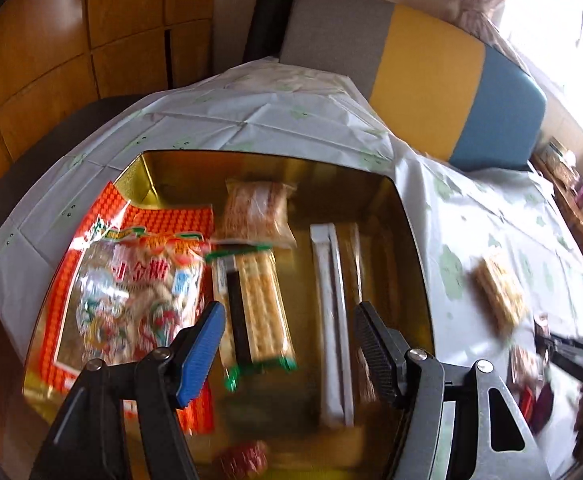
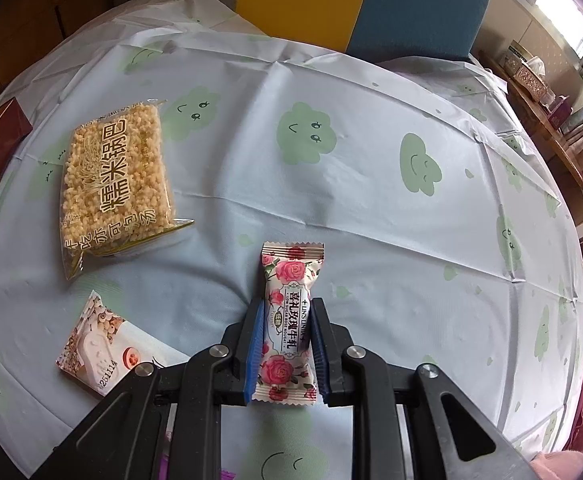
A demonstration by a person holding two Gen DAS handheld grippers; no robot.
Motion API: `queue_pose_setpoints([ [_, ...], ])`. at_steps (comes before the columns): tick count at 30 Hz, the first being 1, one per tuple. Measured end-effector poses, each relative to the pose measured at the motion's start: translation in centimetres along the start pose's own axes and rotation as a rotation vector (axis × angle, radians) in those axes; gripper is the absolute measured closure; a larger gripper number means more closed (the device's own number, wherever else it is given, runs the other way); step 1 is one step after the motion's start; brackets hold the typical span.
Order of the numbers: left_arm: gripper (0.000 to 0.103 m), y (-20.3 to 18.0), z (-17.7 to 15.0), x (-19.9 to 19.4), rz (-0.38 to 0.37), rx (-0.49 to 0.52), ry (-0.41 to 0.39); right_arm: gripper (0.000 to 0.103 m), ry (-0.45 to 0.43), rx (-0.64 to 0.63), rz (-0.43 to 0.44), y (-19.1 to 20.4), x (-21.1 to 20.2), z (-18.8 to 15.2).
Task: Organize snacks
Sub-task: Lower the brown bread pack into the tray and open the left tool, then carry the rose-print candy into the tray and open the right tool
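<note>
Several snacks already lie in our gold tin (image 1: 405,216) under the empty, wide-open left gripper (image 1: 289,344) — our right gripper (image 2: 283,344) clamps a rose nougat (image 2: 287,320), while a rice cake (image 2: 115,184) waits far left.

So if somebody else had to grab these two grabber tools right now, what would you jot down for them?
Left gripper: open, empty, above the gold tin.
Right gripper: shut on a rose-print nougat.
Done: tin holds a red snack bag, cracker packs and white sticks.
Left: the nougat, the puffed-rice block and a small pale packet on the tablecloth.
</note>
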State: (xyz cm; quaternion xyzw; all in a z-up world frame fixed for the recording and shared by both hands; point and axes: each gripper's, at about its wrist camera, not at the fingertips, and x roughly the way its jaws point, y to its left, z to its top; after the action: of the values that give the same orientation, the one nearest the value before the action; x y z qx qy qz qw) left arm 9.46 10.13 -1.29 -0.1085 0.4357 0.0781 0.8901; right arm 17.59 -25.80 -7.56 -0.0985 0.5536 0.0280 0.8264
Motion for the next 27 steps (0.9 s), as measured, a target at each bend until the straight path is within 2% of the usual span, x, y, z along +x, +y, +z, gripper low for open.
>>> queue_pose_setpoints([
  [9, 0.036, -0.6, -2.5, -2.0, 0.012, 0.040, 0.009, 0.081, -0.005, -0.012, -0.013, 0.6, -0.1, -0.3],
  [17, 0.036, 0.3, -3.5, -3.0, 0.017, 0.033, 0.001, 0.082, -0.003, -0.010, -0.010, 0.6, -0.3, -0.3],
  [23, 0.036, 1.3, -3.8, -3.6, 0.024, 0.019, 0.003, 0.083, 0.008, 0.072, 0.046, -1.0, -0.5, 0.1],
  [27, 0.036, 2.4, -3.9, -3.9, 0.032, -0.006, 0.007, 0.083, -0.017, 0.139, 0.060, -2.7, -1.0, 0.5],
])
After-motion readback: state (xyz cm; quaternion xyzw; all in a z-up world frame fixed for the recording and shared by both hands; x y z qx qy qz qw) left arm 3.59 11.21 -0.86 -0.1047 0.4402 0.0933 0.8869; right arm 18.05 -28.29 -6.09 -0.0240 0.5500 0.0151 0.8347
